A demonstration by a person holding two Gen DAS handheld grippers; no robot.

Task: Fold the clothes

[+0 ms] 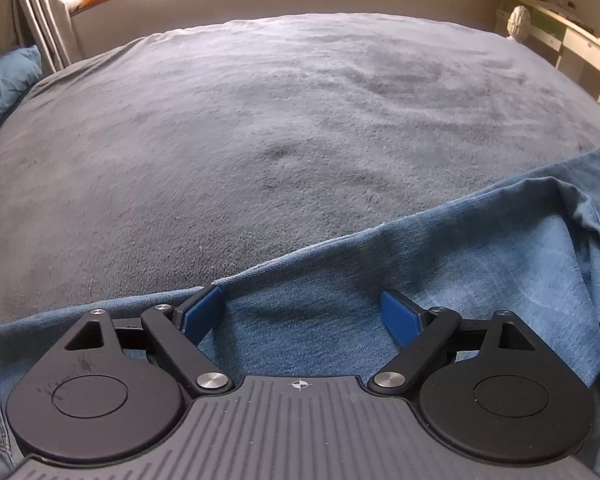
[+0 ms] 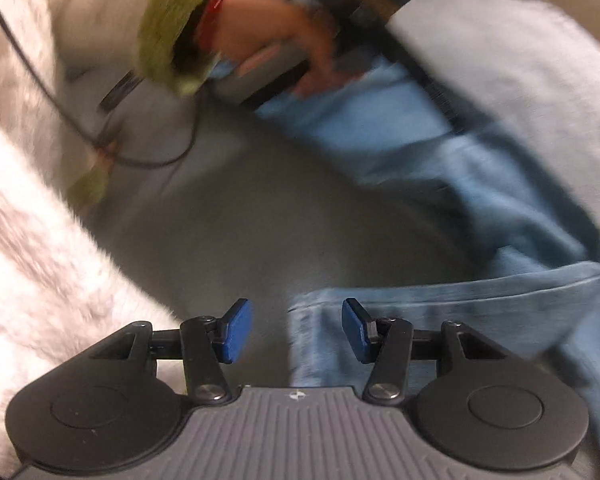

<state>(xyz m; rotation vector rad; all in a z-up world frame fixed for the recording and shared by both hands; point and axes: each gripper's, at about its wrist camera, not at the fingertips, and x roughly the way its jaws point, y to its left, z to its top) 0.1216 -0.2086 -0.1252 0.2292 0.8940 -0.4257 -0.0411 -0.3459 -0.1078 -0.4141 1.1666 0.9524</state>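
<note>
We note the bed (image 1: 260, 128) first: grey plush cover, fills most of the L view, flat, w/ a blue pillow (image 1: 8, 84) at its far left edge and a curtain (image 1: 36, 12) beyond.

Jeans (image 1: 440, 272) lie across the near right part of the bed, denim spread w/ one long straight edge running diagonally and a raised crease toward the right. In the R view (blurred, camera swinging) the jeans (image 2: 480, 200) run from top centre down to the right; a hem or cuff end sits just in front of the fingers. Whether a fold is already laid we cannot tell: the straight edge fits either a folded-over leg or a plain side seam.

A hand (image 2: 284, 40), green cuff, holds the other tool on the denim at top of the R view.

L gripper (image 1: 302, 312): jaws wide apart, hovering low over the cloth, nothing between the pads. R gripper (image 2: 296, 330): jaws apart, narrower gap, the denim end lying partly between them but not pinched as far as we see.

Judgement: any grasp here wants both pads biting the edge itself, not the flat mid-panel. Take all layers at the hem, close fully before lifting, keep the two grips level so the leg carries over w/o twisting. The plush cover may drag the denim, so lift clear rather than slide.
</note>
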